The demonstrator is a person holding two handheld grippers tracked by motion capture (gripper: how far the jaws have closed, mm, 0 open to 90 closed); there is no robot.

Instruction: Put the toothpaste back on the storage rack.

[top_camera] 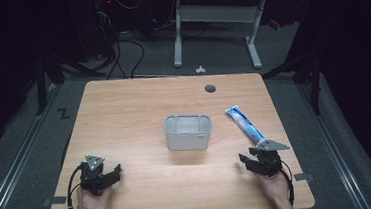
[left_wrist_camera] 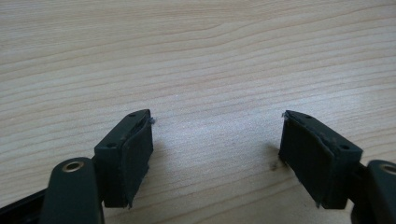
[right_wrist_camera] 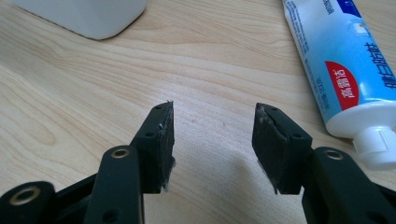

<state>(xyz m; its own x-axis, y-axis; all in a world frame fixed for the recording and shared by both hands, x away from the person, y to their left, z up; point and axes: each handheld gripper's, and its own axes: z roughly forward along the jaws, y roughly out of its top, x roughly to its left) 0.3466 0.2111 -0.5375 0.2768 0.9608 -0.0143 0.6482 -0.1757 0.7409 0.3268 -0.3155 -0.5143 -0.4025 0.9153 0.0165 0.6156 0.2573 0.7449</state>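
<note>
Your light woodgrain counter (top_camera: 124, 114) sat on grey carpet, glossy toothpaste tube (right_wrist_camera: 336, 60) beside your right hand-held gripper (right_wrist_camera: 212, 140), left hand-held gripper (left_wrist_camera: 217, 149): both open, empty.

On the table (top_camera: 124, 119), the container (top_camera: 188, 132) sat mid-frame; the toothpaste tube (top_camera: 244, 122) lay to its right, just above the right gripper (top_camera: 258, 163) at lower right. The left gripper (top_camera: 101, 174) rested lower left.

The toothpaste tube (right_wrist_camera: 337, 60) bears Chinese print, with 高露洁 on its red patch.
</note>
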